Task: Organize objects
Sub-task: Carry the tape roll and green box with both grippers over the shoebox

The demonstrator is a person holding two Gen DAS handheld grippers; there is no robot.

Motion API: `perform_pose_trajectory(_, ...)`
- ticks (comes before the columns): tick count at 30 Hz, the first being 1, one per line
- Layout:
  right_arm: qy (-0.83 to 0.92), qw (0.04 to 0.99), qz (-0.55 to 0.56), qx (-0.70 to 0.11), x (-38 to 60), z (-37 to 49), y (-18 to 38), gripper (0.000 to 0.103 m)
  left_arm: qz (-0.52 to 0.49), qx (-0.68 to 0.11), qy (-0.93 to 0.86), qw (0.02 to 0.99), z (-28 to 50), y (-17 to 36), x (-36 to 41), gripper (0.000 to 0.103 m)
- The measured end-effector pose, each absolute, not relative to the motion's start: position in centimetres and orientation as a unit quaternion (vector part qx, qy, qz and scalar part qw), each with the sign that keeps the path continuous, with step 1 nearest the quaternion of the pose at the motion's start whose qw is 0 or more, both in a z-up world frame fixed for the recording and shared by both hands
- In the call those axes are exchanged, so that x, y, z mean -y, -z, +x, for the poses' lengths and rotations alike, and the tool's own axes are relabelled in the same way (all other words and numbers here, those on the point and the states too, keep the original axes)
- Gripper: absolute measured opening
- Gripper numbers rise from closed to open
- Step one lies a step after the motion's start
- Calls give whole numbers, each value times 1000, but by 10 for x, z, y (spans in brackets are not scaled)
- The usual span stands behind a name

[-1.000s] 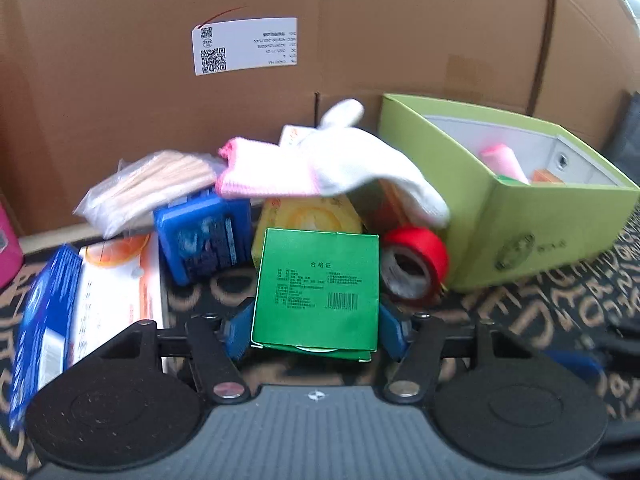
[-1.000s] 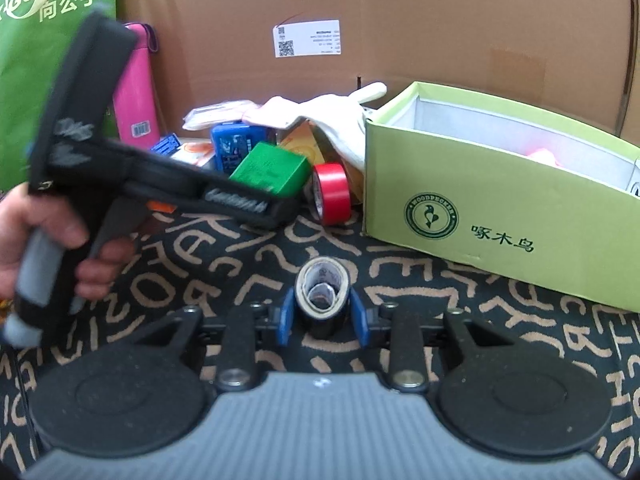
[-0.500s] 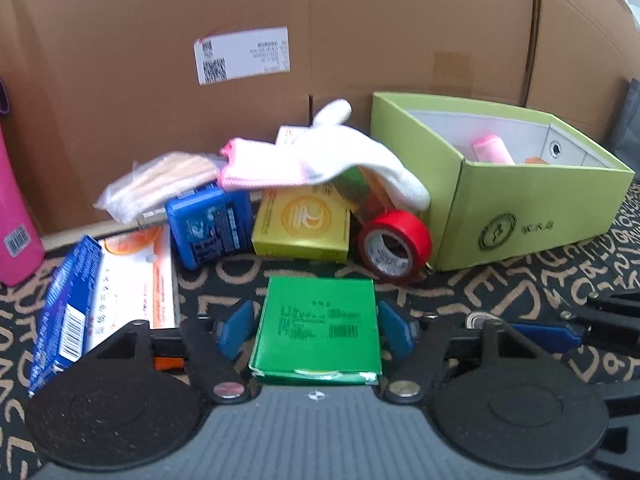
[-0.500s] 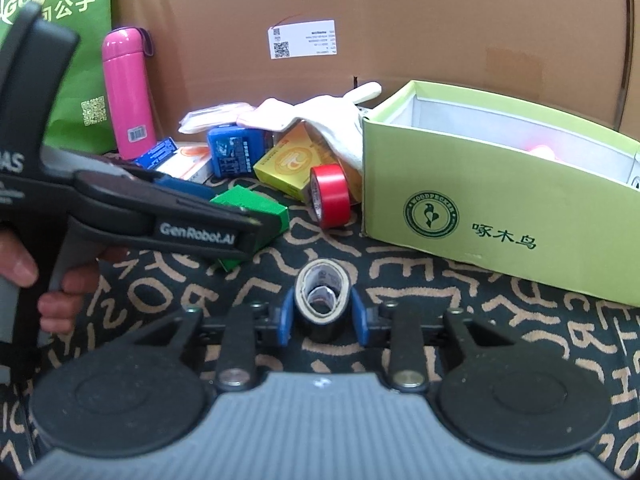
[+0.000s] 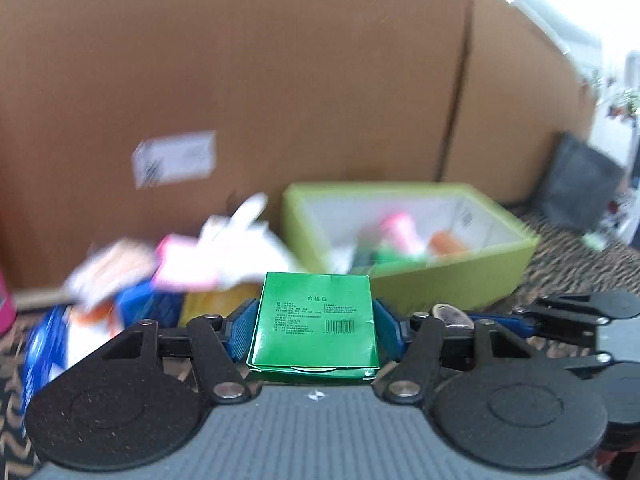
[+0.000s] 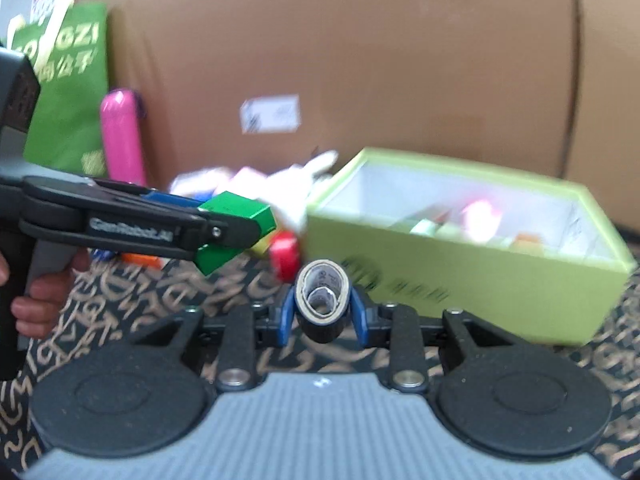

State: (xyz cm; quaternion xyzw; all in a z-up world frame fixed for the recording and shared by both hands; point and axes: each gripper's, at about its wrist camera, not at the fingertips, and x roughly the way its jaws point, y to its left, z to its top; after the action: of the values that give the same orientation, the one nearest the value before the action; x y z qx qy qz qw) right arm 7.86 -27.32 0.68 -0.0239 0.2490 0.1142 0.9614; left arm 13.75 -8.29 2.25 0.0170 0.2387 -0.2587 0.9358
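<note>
Above patterned mat [image 6: 132,312], left gripper [image 5: 314,320] clamps green carton [image 5: 316,316], right gripper [image 6: 322,312] pinches black tape roll [image 6: 322,300]. Lime storage box [image 6: 460,272] sits ahead-right. Tip imo: clear rim fully, drop one load at a time, avoid grippers bumping.

I see a glossy green cardboard carton [image 5: 314,322] with black print, a lime-green open storage box [image 6: 472,276], a pink bottle [image 6: 122,138], and a black tabletop cloth [image 6: 132,300] with tan squiggles

Brown cardboard wall [image 6: 400,60] — white label [image 6: 270,113]; patterned dark carpet [image 6: 132,300]
</note>
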Motion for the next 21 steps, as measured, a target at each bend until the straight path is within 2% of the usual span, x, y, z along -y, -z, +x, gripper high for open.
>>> perform_pose_trajectory(5, -59, 974, -37, -214, 308, 90, -37, 29, 34, -201, 292, 935, 150, -53, 130, 65)
perform_pose_trajectory(9, -21, 979, -38, -199, 334, 110, -49, 29, 30, -200, 302, 931, 179, -61, 160, 65)
perform_pose_trajectory(21, 6, 966, 5, -260, 372, 186, -2, 29, 33, -262, 257, 930, 260, -6, 190, 65)
